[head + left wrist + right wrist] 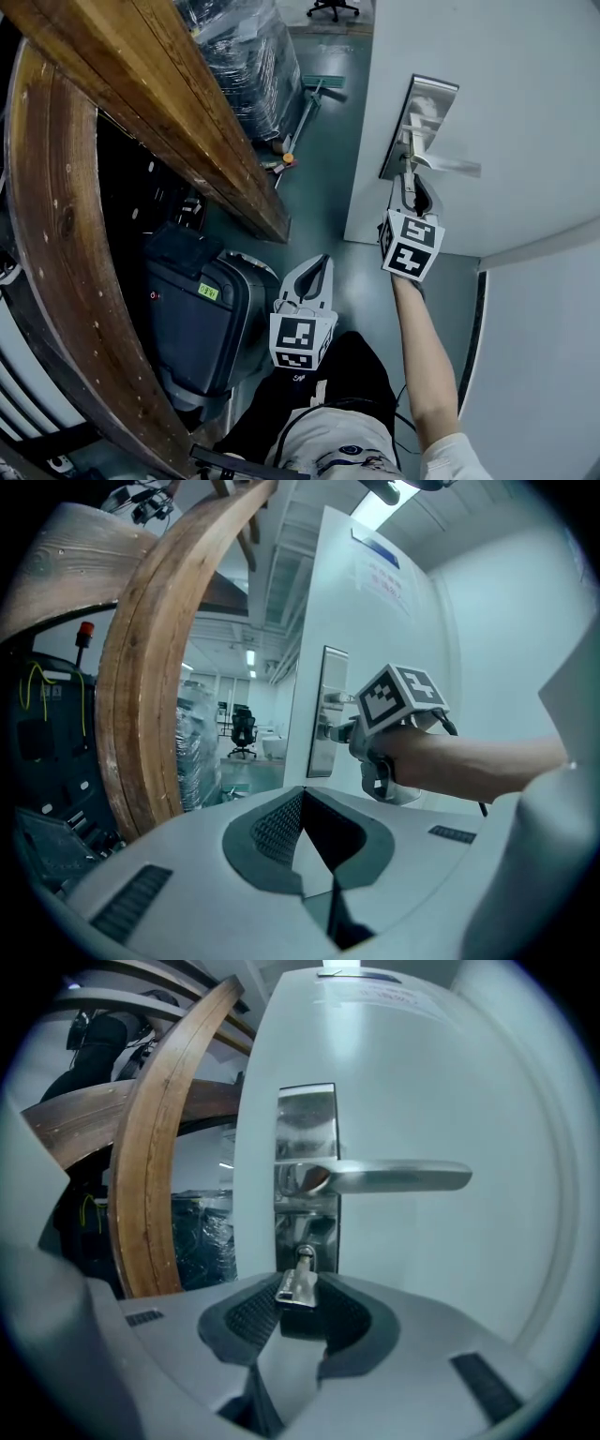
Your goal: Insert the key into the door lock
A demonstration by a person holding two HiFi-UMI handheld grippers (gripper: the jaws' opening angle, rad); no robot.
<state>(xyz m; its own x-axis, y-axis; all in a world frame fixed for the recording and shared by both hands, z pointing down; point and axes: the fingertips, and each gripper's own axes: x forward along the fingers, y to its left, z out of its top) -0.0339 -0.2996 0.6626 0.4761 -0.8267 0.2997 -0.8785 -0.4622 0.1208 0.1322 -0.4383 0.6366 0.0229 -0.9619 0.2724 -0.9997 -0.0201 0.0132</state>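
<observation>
Right gripper (300, 1297) pinches the key (296, 1286), its tip at the lock (306, 1256) by the door's (422, 1269) left edge; left gripper (319, 827) hangs open, empty. Holding the blade square should ease it home.

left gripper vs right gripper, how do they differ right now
1. The right gripper is shut on the key; the left gripper is open and empty.
2. The right gripper is raised to the door lock, with the key tip at the keyhole; the left gripper sits low, back from the door, near the person's body.
Shared: both are the same grey two-jaw design and face the door.
</observation>
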